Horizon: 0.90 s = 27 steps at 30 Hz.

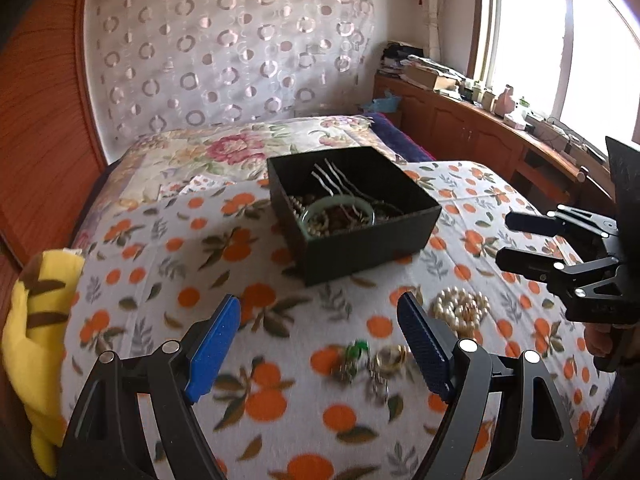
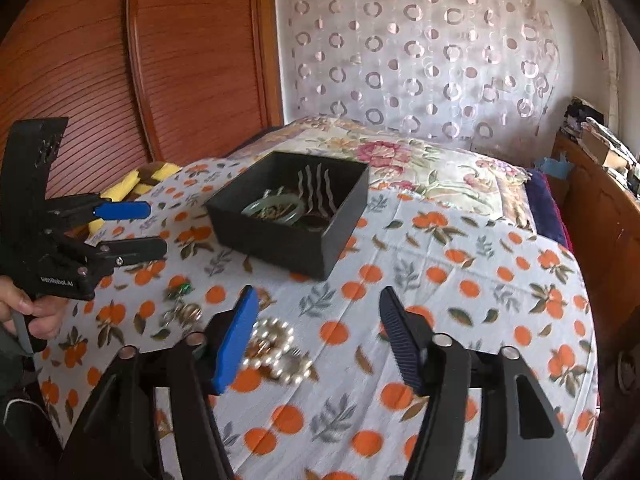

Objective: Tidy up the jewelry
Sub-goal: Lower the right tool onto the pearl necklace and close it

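A black open box (image 1: 372, 240) (image 2: 280, 240) sits on the orange-print bed cover and holds a green bangle (image 1: 316, 210) (image 2: 256, 206), beads and wavy hairpins (image 1: 336, 176) (image 2: 316, 184). A pearl bracelet (image 1: 462, 308) (image 2: 276, 350) lies on the cover in front of the box. Small gold and green pieces (image 1: 372, 360) (image 2: 182, 304) lie beside it. My left gripper (image 1: 320, 336) (image 2: 150, 228) is open and empty above the small pieces. My right gripper (image 2: 316, 332) (image 1: 506, 240) is open and empty, just right of the pearl bracelet.
A yellow striped plush (image 1: 36, 320) (image 2: 140, 184) lies at the bed's left edge. A floral quilt (image 1: 240, 148) covers the far bed. A wooden wardrobe (image 2: 140, 60) stands left, and a cluttered wooden cabinet (image 1: 460, 120) under the window stands right.
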### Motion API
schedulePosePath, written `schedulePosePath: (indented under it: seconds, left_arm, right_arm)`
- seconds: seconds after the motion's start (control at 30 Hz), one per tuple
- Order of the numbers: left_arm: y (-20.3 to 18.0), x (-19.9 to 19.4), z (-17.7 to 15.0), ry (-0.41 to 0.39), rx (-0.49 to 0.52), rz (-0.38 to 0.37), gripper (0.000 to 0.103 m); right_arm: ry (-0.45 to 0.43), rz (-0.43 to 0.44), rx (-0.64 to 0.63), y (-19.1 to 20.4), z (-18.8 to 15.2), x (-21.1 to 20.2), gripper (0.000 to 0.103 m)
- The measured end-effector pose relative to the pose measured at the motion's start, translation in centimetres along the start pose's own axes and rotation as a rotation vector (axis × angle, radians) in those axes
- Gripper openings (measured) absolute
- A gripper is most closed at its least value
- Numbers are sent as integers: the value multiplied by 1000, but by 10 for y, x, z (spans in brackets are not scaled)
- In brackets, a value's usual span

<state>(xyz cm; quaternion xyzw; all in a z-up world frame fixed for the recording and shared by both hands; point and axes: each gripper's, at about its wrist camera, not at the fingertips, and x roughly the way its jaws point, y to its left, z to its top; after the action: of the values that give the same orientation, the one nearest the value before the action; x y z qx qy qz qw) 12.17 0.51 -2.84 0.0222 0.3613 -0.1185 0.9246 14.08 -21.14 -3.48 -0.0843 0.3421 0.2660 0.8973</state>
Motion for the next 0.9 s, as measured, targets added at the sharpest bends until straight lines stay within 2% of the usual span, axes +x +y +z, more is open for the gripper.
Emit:
schedulePosePath:
  seconds: [0.13,0.3,0.57,0.7,0.77,0.9]
  left_arm:
    - [2,-10,-12,-5,-14,6,79]
    - [6,-18,-28,4,-36,3,80]
    - [11,-26,-42,18,-41,11,81]
    - [12,-25,-47,29,-32,15,81]
    - [12,-25,-49,34,-29,15,81]
    - [13,-25,-50,33,-38,8,81]
  right_arm:
    - [39,23,-17,11,-12,4,56]
    - [126,60,-58,25,-29,18,40]
    - [170,41,-104,33,-28,27,39]
    - [187,20,-191,42,-25,30,35]
    - [199,42,-190,42,-22,33,30]
    - [206,50,-196,43,-19,36,30]
